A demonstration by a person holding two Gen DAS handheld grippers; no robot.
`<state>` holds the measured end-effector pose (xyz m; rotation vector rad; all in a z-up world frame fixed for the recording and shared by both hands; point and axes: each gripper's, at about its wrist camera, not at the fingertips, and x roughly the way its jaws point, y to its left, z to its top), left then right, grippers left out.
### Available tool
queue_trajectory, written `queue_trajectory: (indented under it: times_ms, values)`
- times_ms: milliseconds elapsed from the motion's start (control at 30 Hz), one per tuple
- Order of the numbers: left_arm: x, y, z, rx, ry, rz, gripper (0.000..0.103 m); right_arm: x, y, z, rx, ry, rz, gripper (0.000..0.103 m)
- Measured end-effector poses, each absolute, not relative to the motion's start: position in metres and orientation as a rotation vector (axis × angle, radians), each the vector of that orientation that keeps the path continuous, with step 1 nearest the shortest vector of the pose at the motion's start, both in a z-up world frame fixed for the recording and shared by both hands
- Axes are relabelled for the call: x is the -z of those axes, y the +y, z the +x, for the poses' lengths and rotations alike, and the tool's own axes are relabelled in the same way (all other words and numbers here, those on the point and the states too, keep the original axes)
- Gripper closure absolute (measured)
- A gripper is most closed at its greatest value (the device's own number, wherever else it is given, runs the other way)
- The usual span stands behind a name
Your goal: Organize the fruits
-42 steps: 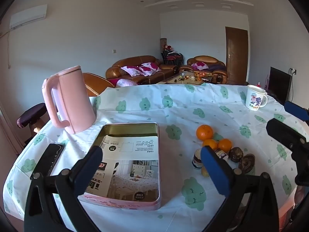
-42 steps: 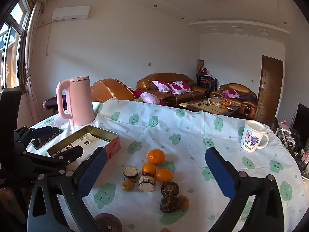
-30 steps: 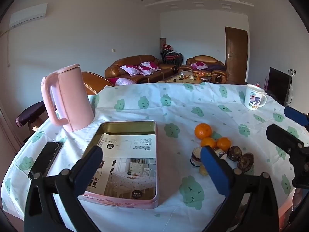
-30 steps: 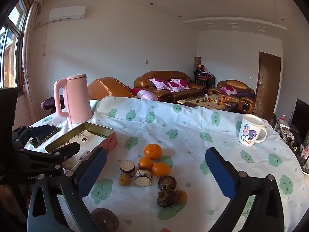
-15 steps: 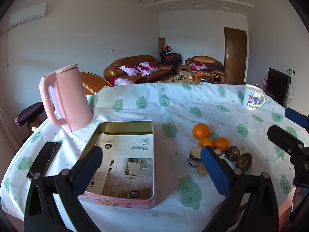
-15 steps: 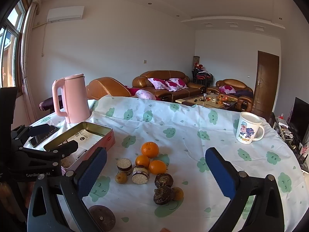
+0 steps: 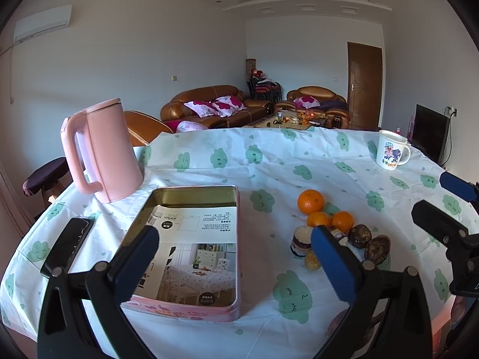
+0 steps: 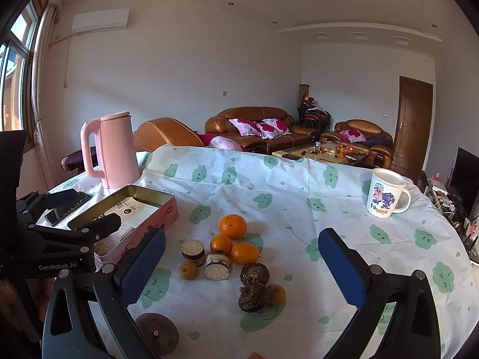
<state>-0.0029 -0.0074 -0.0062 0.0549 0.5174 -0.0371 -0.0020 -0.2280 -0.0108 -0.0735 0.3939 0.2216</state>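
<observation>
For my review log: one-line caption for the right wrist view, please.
Open right hand-held gripper hovers over oranges and dark fruits beside the pink tin.

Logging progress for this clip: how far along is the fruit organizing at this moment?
Nothing looks done yet. The pink tin holds only a printed paper sheet, no fruit. Nothing is in hand: the left gripper and right gripper are both open and empty. All is left: three oranges and the small darker fruits sit clustered on the tablecloth beside the tin.
</observation>
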Motion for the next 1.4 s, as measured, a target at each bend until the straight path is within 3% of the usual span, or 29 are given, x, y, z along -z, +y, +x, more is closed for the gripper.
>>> queue_trajectory:
  times_ms: [1400]
  values:
    - [0.0062,-0.0069,-0.0033,0.038,0.519,0.052,0.000,0.0154,-0.2279,-0.0012,-0.221,0.398,-0.067,0.001]
